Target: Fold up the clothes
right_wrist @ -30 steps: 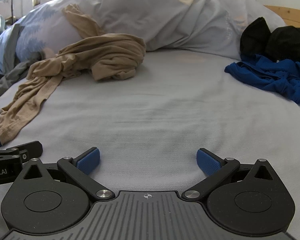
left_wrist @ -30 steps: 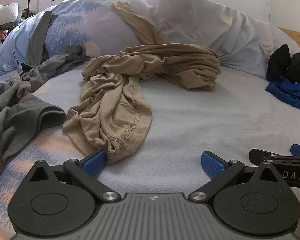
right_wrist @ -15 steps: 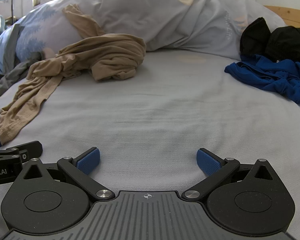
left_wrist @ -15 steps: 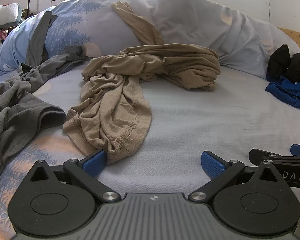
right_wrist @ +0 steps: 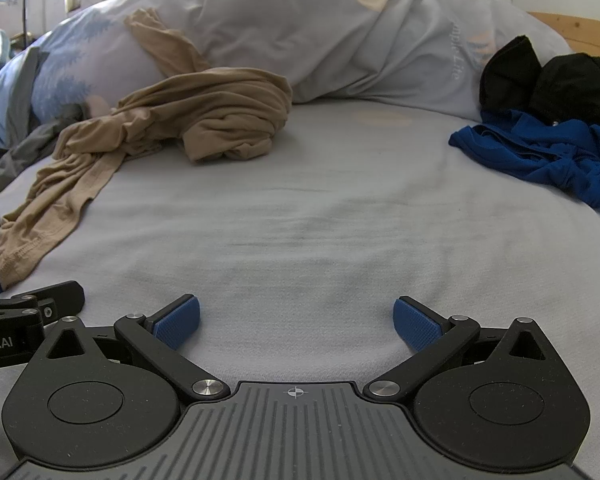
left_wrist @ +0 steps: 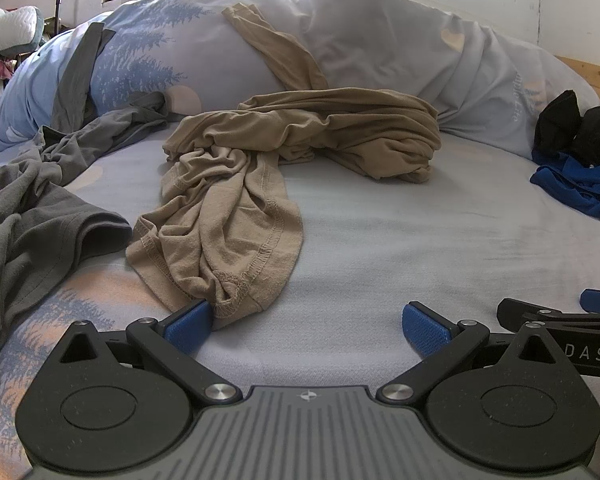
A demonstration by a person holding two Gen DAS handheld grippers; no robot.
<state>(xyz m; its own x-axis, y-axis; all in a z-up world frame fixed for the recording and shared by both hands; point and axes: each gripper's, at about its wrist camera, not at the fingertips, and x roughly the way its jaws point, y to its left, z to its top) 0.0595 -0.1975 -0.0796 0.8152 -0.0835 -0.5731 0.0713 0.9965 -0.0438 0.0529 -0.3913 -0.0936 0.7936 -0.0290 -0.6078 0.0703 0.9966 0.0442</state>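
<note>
Nearest, the left gripper (left_wrist: 307, 326) sits low on the bed sheet (left_wrist: 400, 240) with fingers spread wide, its left pad (left_wrist: 190, 322) touching the hem of the tan shirt (left_wrist: 228, 216). The right gripper (right_wrist: 296, 322) is equally wide over bare sheet, holding nothing. The shirt's long axis runs from that near hem away and rightward to a bunched mass by the rolled duvet (left_wrist: 380, 52). Only the left view shows the grey garment (left_wrist: 32, 216) fully; the right view shows more of the blue garment (right_wrist: 540, 152) and the black clothes (right_wrist: 560, 80) behind it.
</note>
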